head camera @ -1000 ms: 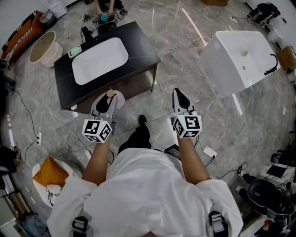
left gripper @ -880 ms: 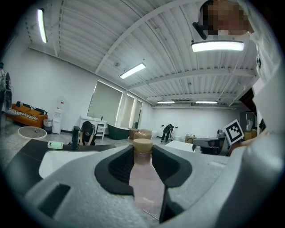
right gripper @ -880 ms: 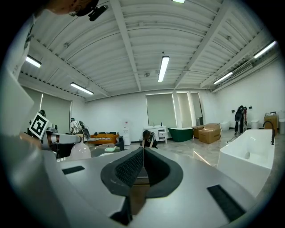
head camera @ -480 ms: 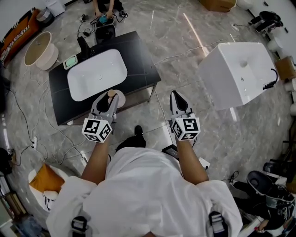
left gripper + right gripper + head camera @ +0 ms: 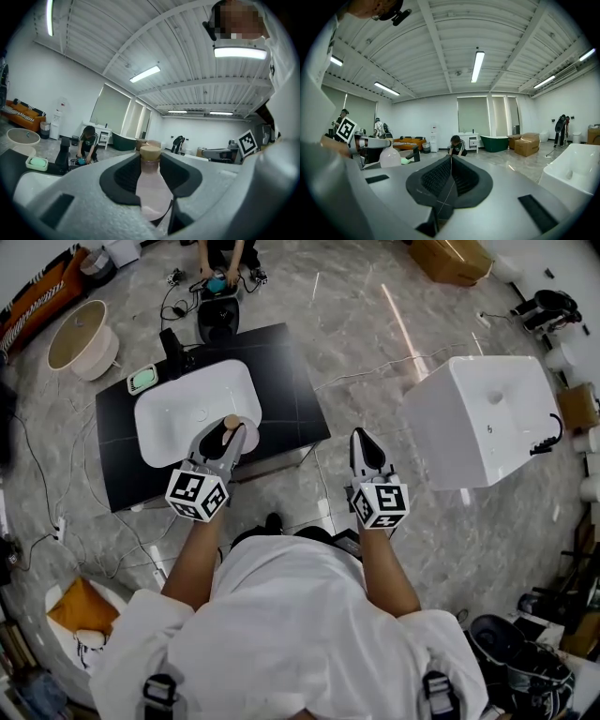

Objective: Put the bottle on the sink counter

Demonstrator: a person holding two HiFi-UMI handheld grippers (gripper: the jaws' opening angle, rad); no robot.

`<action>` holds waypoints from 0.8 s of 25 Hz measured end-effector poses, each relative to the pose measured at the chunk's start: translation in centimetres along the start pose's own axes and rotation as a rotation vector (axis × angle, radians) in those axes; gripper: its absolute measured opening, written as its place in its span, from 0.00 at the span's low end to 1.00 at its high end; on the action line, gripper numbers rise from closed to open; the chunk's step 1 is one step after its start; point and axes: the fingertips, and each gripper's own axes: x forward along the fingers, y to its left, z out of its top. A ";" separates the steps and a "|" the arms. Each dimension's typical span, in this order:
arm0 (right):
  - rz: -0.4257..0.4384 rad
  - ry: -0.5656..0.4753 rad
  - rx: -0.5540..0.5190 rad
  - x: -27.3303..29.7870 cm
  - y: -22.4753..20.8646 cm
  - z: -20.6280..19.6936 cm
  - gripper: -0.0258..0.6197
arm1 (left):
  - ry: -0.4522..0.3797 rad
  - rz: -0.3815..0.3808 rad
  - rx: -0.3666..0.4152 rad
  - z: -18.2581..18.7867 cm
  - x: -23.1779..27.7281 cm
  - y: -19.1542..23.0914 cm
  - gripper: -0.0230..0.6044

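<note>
A pale pink bottle with a tan cap sits upright between the jaws of my left gripper, which is shut on it. In the head view the bottle hangs over the near edge of the white basin set in the black sink counter. My right gripper is shut with nothing in it, held over the floor right of the counter. In the right gripper view the bottle shows at the left and the jaws meet.
A black faucet and a green soap dish stand at the counter's far left. A white freestanding tub is at the right. A person crouches beyond the counter. Cables trail over the marble floor. A round basin lies far left.
I have stepped toward the counter. The left gripper with the bottle has gone from over the floor in front of the counter to over the basin's near edge. Both grippers stay shut.
</note>
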 end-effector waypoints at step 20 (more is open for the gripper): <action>0.257 0.032 -0.020 18.5 -9.1 1.3 0.06 | -0.001 0.193 -0.013 1.1 15.5 6.6 0.25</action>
